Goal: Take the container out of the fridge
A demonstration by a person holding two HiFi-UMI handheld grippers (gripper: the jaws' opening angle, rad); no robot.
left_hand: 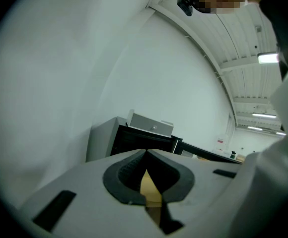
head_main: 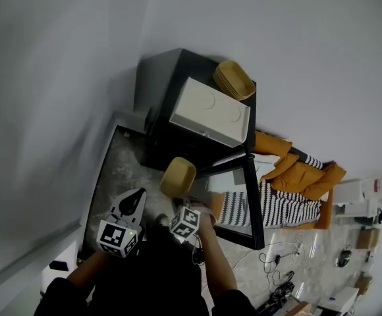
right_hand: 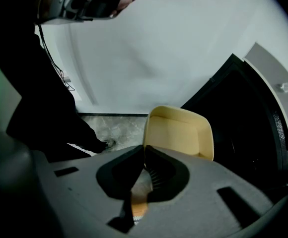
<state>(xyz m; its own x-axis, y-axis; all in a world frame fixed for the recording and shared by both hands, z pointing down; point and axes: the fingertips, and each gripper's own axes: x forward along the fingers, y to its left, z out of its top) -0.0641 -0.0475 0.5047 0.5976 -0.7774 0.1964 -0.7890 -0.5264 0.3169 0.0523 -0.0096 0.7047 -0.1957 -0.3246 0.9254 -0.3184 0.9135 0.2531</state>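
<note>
Clamped on the rim of the yellow container point(right_hand: 180, 133), my right claw point(right_hand: 145, 150) holds it just outside the open fridge point(right_hand: 238, 128), so I judge the task nearly done; left claw point(left_hand: 146, 155) closed, empty.

Left gripper point(head_main: 136, 199): held low on my left side, jaws pressed together, tips meeting, nothing gripped between them. Right gripper point(head_main: 182, 201): just beside the left one and level with it, jaws closed on the rim of the container point(head_main: 178, 176). Left forearm point(head_main: 87, 269) and right forearm point(head_main: 215, 263) both reach forward from my body, bare below dark sleeves, elbows bent.
</note>
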